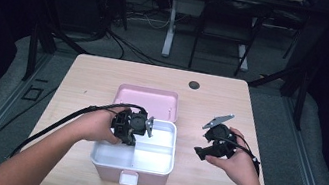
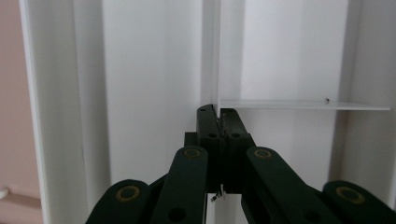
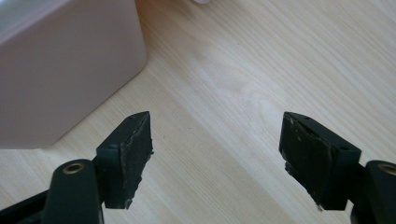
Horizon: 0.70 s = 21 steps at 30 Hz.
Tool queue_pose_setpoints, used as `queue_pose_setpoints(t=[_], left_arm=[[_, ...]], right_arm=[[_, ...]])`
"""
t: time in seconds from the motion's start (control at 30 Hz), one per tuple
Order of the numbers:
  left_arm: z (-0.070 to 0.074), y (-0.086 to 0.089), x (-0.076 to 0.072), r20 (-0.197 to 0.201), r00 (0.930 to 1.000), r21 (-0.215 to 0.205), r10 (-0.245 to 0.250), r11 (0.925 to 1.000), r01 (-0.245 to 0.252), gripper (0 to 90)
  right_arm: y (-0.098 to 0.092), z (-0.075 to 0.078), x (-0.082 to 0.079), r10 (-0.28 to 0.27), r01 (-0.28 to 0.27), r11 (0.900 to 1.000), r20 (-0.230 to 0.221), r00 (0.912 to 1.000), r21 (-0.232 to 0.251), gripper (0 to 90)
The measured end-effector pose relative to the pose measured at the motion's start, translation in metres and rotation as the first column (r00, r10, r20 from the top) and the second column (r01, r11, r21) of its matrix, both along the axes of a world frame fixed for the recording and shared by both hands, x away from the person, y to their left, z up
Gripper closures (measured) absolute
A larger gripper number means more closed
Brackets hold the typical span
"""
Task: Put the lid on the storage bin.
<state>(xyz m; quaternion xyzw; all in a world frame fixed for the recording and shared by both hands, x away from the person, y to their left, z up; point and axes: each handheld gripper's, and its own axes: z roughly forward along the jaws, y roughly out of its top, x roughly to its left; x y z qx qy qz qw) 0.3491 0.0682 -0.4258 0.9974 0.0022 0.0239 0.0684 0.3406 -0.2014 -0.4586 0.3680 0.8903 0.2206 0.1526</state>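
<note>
A pink box (image 1: 109, 170) holding a white divided tray (image 1: 171, 147) stands open on the wooden table (image 1: 94, 75). My left gripper (image 1: 128, 135) reaches down into the tray. In the left gripper view its jaws (image 2: 220, 119) are shut on the thin upright divider (image 2: 215, 56), where a cross divider (image 2: 303, 105) meets it. My right gripper (image 1: 202, 152) hovers over the bare table to the right of the box. Its jaws (image 3: 217, 149) stand open with nothing between them, and the pink box wall (image 3: 60, 70) is at the upper left of that view.
The pink lid (image 1: 146, 100) lies flat behind the box, touching its far edge. A white latch (image 1: 129, 178) sticks out of the box's front. A dark round hole (image 1: 194, 85) marks the table's far side. Black cables trail from both grippers.
</note>
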Motion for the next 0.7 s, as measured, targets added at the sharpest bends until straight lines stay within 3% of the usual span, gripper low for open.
queue_pose_setpoints(t=[0.57, 0.7], left_arm=[[-0.013, -0.006, 0.0, -0.001, 1.0, 0.036, 0.0, 0.9993, 0.0, 88.6], [-0.013, -0.006, 0.0, 0.002, 1.0, 0.037, 0.001, 0.9993, -0.001, 88.4]], right_arm=[[-0.001, -0.001, 0.002, -0.015, 0.015, 1.0, -0.007, 0.9999, -0.006, 25.2], [-0.001, -0.001, 0.003, -0.023, 0.023, 1.0, 0.015, 0.9996, 0.014, 25.2]])
